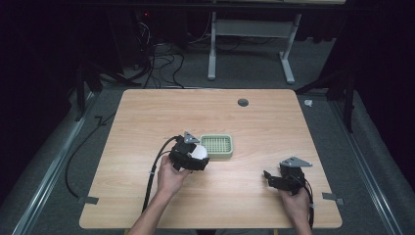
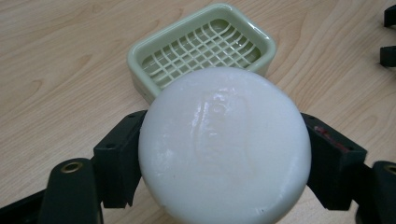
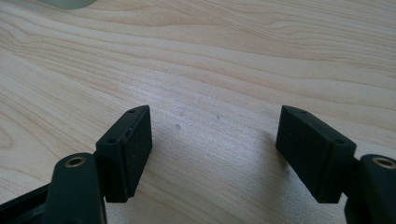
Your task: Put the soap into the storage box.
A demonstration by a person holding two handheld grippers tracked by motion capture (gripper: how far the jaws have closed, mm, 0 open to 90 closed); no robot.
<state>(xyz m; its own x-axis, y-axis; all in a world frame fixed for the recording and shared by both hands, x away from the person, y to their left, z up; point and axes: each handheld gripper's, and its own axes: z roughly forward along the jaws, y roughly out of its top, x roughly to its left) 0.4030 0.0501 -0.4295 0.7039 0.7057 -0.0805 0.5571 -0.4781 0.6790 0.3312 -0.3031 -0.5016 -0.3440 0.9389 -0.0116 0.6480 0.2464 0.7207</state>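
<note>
A round white bar of soap [image 2: 224, 144] is clamped between the two black jaws of my left gripper [image 2: 224, 154]. In the high view that soap [image 1: 198, 152] shows as a white patch at the tip of the left gripper [image 1: 193, 155], just left of a pale green soap dish [image 1: 216, 146] with a grid insert. The dish [image 2: 201, 49] lies a little beyond the soap and holds nothing. My right gripper [image 1: 268, 177] rests low at the table's right front, and its jaws [image 3: 215, 154] stand wide apart over bare wood.
The wooden table [image 1: 147, 117] has a small dark round grommet [image 1: 242, 102] near its far edge. Cables trail off the left gripper toward the front edge. Tape tabs mark the front corners [image 1: 333, 198]. A metal frame [image 1: 250, 34] stands on the floor behind.
</note>
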